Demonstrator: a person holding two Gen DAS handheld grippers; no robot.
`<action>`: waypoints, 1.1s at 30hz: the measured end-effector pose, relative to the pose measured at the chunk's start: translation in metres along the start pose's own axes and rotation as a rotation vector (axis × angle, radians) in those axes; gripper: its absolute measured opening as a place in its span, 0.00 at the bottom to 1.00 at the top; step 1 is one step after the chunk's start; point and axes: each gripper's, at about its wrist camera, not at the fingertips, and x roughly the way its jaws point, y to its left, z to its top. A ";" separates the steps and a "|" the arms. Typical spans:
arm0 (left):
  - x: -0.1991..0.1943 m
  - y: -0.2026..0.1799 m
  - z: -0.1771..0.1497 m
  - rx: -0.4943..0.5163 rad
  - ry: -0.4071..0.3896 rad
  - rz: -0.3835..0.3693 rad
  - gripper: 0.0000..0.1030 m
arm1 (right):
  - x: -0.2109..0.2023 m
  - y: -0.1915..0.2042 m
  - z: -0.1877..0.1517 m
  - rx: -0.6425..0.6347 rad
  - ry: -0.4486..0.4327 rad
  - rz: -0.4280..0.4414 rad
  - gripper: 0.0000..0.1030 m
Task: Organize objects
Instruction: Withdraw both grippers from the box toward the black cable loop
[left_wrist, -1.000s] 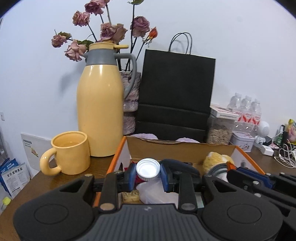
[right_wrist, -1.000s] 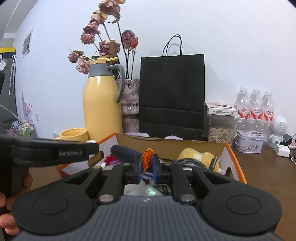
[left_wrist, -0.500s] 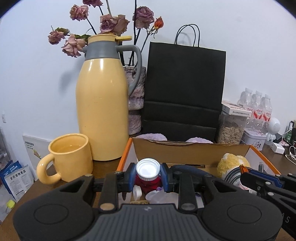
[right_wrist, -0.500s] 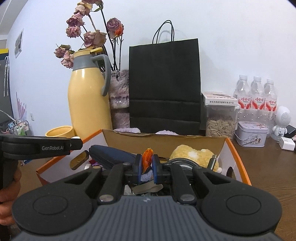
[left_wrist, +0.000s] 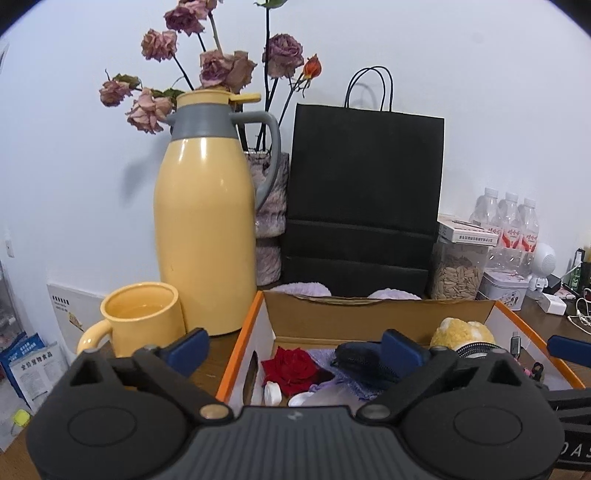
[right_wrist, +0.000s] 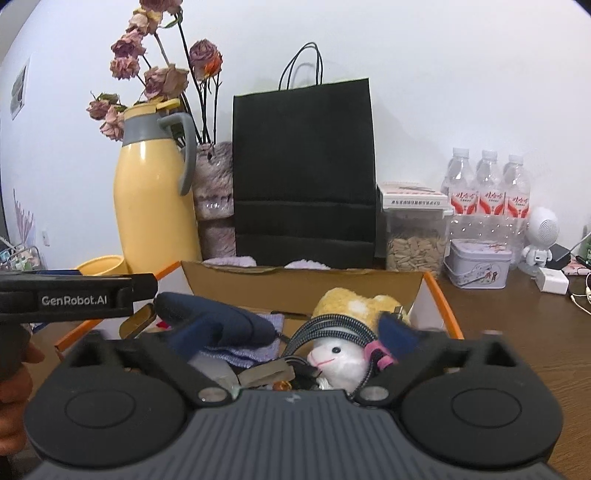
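Both claws had just sprung wide with nothing between them—the left gripper (left_wrist: 295, 349) and right gripper (right_wrist: 295, 328) hung released over the cardboard box (left_wrist: 376, 314). The red rose (left_wrist: 291, 371) lay inside near the left wall; soft and crushable, I judged, best pinched low. Only the right view showed the white plush (right_wrist: 334, 356) and braided cable (right_wrist: 328, 323).

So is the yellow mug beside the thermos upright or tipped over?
Upright. The yellow mug stands on its base on the table, open mouth facing up, handle out to the side, next to the thermos.
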 end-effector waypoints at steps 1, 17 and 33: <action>0.000 -0.001 0.000 0.003 -0.002 0.001 0.98 | 0.000 0.001 0.000 -0.004 -0.001 -0.006 1.00; -0.009 0.000 0.000 -0.010 0.001 0.004 0.99 | -0.005 0.002 -0.001 -0.012 0.002 -0.020 1.00; -0.092 0.037 -0.013 -0.033 -0.007 0.031 0.99 | -0.068 0.040 -0.016 -0.056 -0.009 0.020 1.00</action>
